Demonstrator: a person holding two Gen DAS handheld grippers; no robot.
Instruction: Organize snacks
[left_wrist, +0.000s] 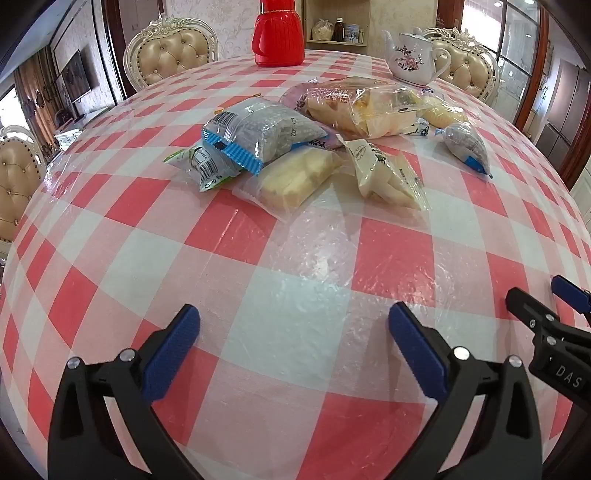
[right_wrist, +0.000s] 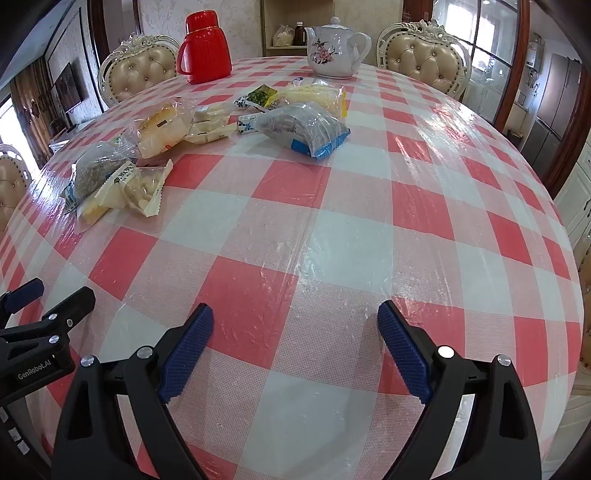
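Left wrist view: the snack packets (left_wrist: 314, 144) lie heaped well ahead of the left gripper (left_wrist: 293, 347), whose jaws stand wide apart and empty over the checked tablecloth (left_wrist: 295, 302). I judge them light, soft and slippery in crinkly film; a crimped end seam looks the safest hold. The blue-edged packet (left_wrist: 258, 134) bears a barcode and a partly legible date. To that claw's right, the right gripper (right_wrist: 295, 349), also spread and empty, reads "DAS"; the left's body reads "GenRobot.AI".
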